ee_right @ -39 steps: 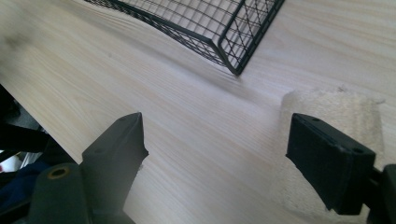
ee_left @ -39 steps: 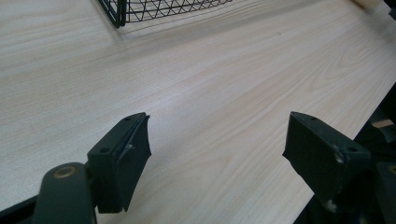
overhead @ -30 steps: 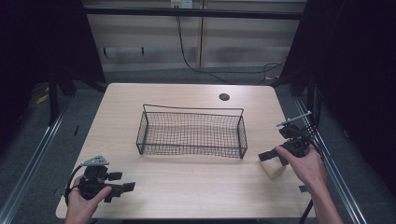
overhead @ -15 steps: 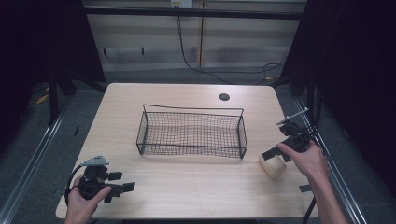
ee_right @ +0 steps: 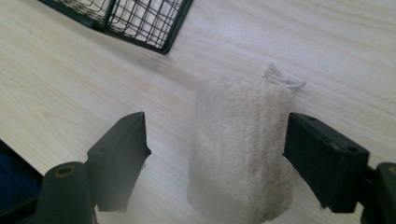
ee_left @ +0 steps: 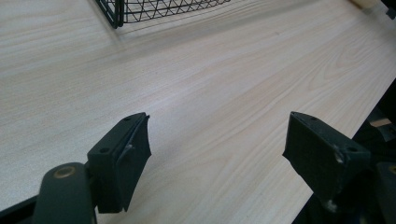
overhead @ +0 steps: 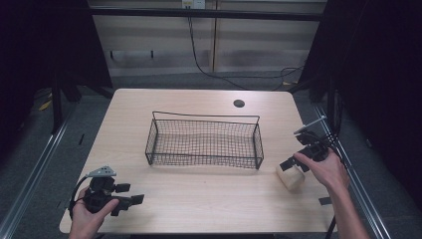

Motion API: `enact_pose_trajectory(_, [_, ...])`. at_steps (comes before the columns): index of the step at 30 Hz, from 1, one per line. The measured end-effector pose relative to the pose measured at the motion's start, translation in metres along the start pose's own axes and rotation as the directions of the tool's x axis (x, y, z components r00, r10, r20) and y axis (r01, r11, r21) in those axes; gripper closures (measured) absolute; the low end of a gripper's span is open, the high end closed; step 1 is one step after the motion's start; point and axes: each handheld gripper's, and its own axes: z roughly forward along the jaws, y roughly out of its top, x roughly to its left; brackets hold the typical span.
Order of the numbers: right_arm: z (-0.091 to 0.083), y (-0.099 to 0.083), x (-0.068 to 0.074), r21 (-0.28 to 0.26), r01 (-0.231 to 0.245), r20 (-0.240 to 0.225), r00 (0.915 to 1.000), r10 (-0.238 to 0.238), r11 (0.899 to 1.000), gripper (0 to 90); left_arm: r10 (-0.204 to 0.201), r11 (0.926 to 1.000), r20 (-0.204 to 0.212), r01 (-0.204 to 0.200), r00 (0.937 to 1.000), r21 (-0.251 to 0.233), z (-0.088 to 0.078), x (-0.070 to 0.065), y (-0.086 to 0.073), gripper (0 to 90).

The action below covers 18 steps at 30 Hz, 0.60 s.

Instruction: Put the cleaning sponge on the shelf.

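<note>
A cream rolled cloth (overhead: 290,178) lies on the wooden table (overhead: 199,204) near its right edge, right of the wire basket (overhead: 205,116). My right gripper (overhead: 293,168) is lowered over the roll. In the right gripper view the roll (ee_right: 240,149) sits between the jaws of this gripper (ee_right: 217,133), close against the right jaw with a gap at the left one. The jaws have just been opening and do not press on the roll. My left gripper (overhead: 130,203) rests at the table's front left corner, open with only bare wood between its jaws (ee_left: 217,135).
The black wire basket (ee_right: 140,23) stands empty mid-table; its corner (ee_left: 140,7) lies ahead of the left gripper. A round cable hole (overhead: 239,103) sits at the table's far side. The table's right edge runs close past the right hand.
My right gripper has sunk a little toward the table around the roll. The roll, the basket and the left gripper have kept still.
</note>
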Motion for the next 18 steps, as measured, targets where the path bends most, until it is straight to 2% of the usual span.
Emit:
enact_pose_trajectory(6, [0.004,-0.002,-0.007,0.016,-0.019,-0.005,0.9998,0.019,1.0,20.6,-0.002,1.0,-0.005,0.002,1.0,0.003,0.0,0.0,0.0,22.1])
enact_pose_trajectory(18, [0.021,-0.004,-0.01,0.087,-0.008,0.006,1.0,0.007,0.996,19.4,-0.005,1.0,-0.002,0.005,1.0,0.0,0.0,0.0,0.0,22.0])
